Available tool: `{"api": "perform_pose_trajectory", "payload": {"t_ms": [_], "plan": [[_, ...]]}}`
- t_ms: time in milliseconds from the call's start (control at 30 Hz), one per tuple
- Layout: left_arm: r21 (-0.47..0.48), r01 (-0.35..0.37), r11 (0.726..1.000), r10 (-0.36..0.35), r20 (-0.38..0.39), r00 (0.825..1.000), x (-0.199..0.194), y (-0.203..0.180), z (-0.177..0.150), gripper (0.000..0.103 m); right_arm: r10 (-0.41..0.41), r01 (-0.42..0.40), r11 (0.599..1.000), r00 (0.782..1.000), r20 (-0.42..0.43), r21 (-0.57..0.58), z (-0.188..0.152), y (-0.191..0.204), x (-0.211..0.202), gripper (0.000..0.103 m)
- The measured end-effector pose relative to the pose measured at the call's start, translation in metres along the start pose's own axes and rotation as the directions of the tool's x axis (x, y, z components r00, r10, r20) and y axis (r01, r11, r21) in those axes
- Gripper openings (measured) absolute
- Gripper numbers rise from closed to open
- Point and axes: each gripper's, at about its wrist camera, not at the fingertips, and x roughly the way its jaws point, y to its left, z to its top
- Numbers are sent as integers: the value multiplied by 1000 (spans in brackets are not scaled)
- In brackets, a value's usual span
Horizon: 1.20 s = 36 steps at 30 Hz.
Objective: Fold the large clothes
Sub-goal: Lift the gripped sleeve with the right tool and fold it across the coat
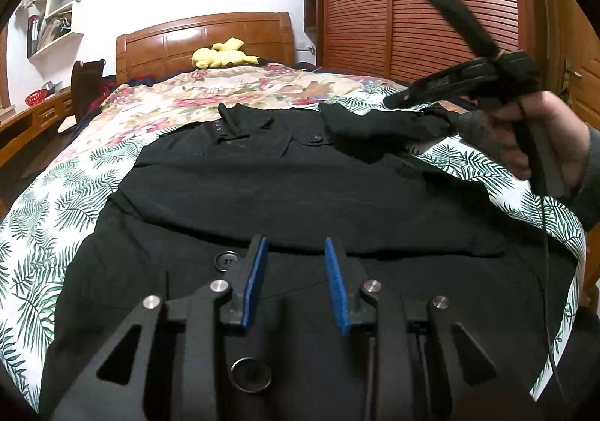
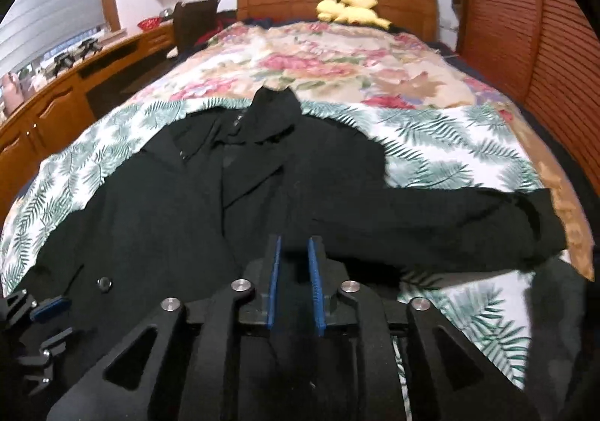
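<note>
Black coat [image 1: 300, 196] laid flat on bed [image 1: 45, 233], over leaf-print sheet; near hem cut off by frame edge. Sleeve [image 2: 431, 222] seen stretched sideways, cuff blurred. Left claw [image 1: 296, 263] held apart above coat front, nothing between pads. Right claw [image 2: 294, 271] narrowly apart, nothing gripped; fabric beneath dark, folds hard to make out.

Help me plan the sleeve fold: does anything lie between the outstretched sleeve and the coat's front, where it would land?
Nothing visible does. The sleeve stretches sideways over the leaf-print cover, and the coat front beside it shows only bare cloth. The left tool is down by the lower buttons, apparently off that path.
</note>
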Motion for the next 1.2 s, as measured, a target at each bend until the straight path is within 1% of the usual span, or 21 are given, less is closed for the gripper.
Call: {"api": "perform_pose_trajectory", "payload": {"t_ms": [33,67,100,133,167,233,300,367,433,567,733,800,900,967,1000,1033,1100,1133,1200], "plan": [[1,0,1000,0,0,1000,0,0,0,30,-9,9,1000,1000,17,3,0,-2,-6,25],[3,0,1000,0,0,1000,0,0,0,30,-22,21,1000,999,36,11,1,-6,-11,31],[5,0,1000,0,1,1000,-1,-1,0,30,-39,38,999,998,52,27,1,-12,-14,44],[7,-1,1000,1,1,1000,-1,-1,0,30,-59,57,997,997,50,45,2,-18,-14,52],[8,-1,1000,1,0,1000,0,-2,1,30,-79,75,994,996,40,74,3,-26,-11,53],[8,-2,1000,2,0,1000,0,-2,1,30,-85,82,984,996,13,157,2,-46,-3,53],[7,-1,1000,1,-1,1000,0,-1,1,30,-107,107,967,994,-14,230,-1,-67,8,53],[6,0,1000,0,-2,1000,0,-1,0,30,-128,136,946,991,-46,296,-5,-90,20,53],[6,2,1000,-2,-3,1000,-1,-2,0,30,-123,148,918,988,-91,368,-13,-114,35,53],[5,6,1000,-6,-5,1000,0,-2,0,30,-112,162,876,985,-135,454,-26,-144,52,53],[1,12,1000,-12,-10,1000,1,0,0,30,-72,155,832,982,-175,533,-35,-163,72,53],[0,14,1000,-14,-11,1000,2,0,0,30,-57,143,817,984,-168,559,-35,-169,78,53],[-1,14,1000,-14,-12,1000,2,0,1,30,-65,138,793,988,-143,593,-32,-178,86,53],[-1,14,1000,-14,-12,1000,2,0,1,30,-79,146,775,988,-135,614,-30,-181,90,43],[-1,15,1000,-15,-12,1000,2,1,1,30,-88,153,775,987,-136,613,-28,-182,91,35],[-1,14,1000,-14,-12,1000,2,0,1,30,-94,158,781,986,-137,604,-25,-181,93,24],[0,13,1000,-13,-13,1000,3,0,1,30,-103,158,805,986,-127,571,-19,-179,93,9],[1,12,1000,-12,-13,1000,3,0,1,30,-110,158,819,987,-119,551,-16,-177,92,6],[3,11,1000,-11,-13,1000,3,0,0,30,-123,150,840,989,-86,522,-8,-170,84,5]]}}
